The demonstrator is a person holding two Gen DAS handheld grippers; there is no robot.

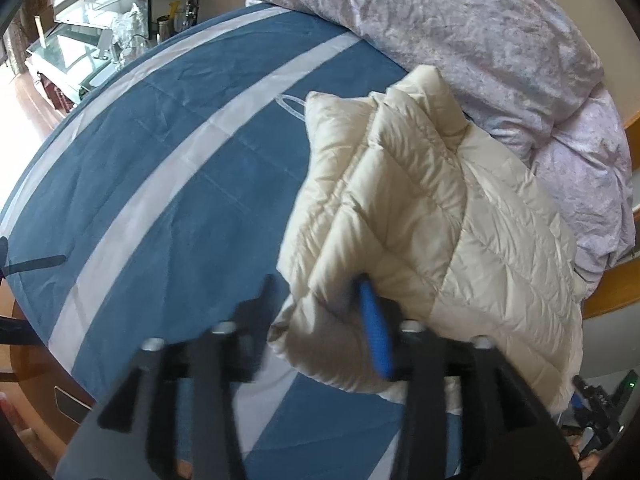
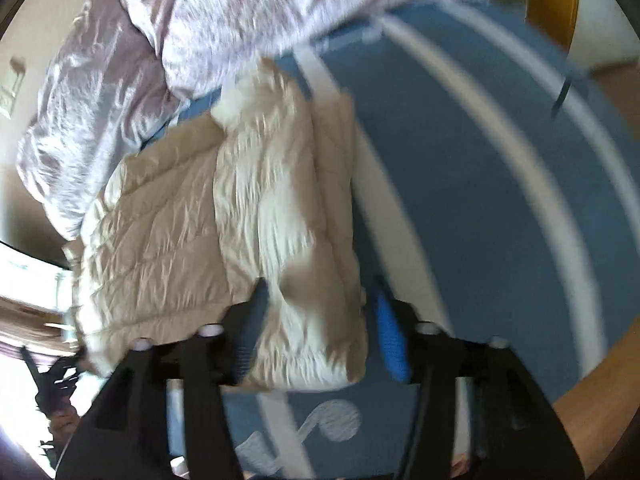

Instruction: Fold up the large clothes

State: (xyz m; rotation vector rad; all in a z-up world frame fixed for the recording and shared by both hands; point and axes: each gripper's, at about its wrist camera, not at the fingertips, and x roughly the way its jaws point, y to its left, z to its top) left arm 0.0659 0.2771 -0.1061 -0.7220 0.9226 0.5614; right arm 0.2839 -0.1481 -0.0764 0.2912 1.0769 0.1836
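A cream quilted puffer jacket (image 1: 432, 216) lies partly folded on a blue bed sheet with white stripes (image 1: 160, 168). My left gripper (image 1: 316, 312) is open, its jaws wide apart around the jacket's near folded edge; the blue finger pad (image 1: 376, 332) presses against the fabric. In the right wrist view the same jacket (image 2: 248, 216) lies on the sheet (image 2: 460, 184). My right gripper (image 2: 320, 312) is open, its jaws either side of the jacket's near corner. Both views are motion-blurred.
A crumpled pink-lilac duvet (image 1: 480, 40) is heaped at the bed's far side, also in the right wrist view (image 2: 160, 40). A wooden bed frame (image 1: 616, 288) borders the mattress. A glass-topped cabinet with bottles (image 1: 100, 48) stands beyond the bed.
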